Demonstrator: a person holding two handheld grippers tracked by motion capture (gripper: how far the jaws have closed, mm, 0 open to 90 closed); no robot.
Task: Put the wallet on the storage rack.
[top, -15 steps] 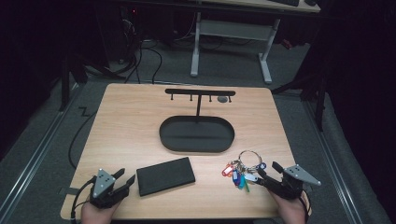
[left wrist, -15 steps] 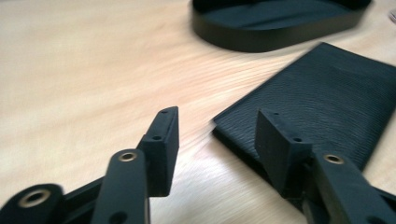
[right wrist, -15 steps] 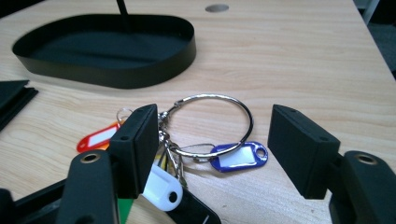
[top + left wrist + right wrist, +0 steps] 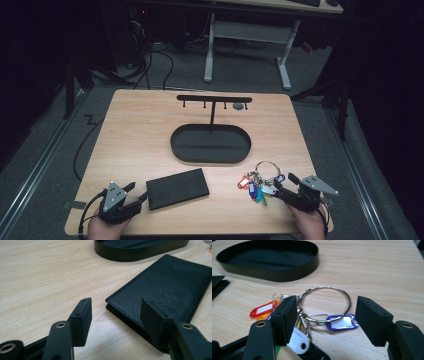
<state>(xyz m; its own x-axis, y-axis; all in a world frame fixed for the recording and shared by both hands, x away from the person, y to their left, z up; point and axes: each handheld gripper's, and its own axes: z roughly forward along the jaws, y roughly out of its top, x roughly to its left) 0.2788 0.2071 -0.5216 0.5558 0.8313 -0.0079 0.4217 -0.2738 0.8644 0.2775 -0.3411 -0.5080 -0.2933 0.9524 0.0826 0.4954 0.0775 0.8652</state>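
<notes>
A black leather wallet [image 4: 177,188] lies flat near the table's front edge. My left gripper [image 4: 136,192] sits just to its left, open. In the left gripper view the wallet [image 4: 165,282] has its near corner between the spread jaws of my left gripper [image 4: 116,302], with no pad pressing on it. A bunch of keys [image 4: 257,185] with coloured tags lies at the front right. My right gripper [image 4: 284,184] is open beside it. In the right gripper view my right gripper [image 4: 327,301] straddles the large metal ring [image 4: 324,287], the blue tag [image 4: 342,322] and the red tag [image 4: 263,309].
A black oval tray [image 4: 175,145] sits mid-table, and a thin post rises from it to a hook bar [image 4: 214,98]. Bare wood surrounds the tray. A desk frame and cables stand on the floor beyond the far edge.
</notes>
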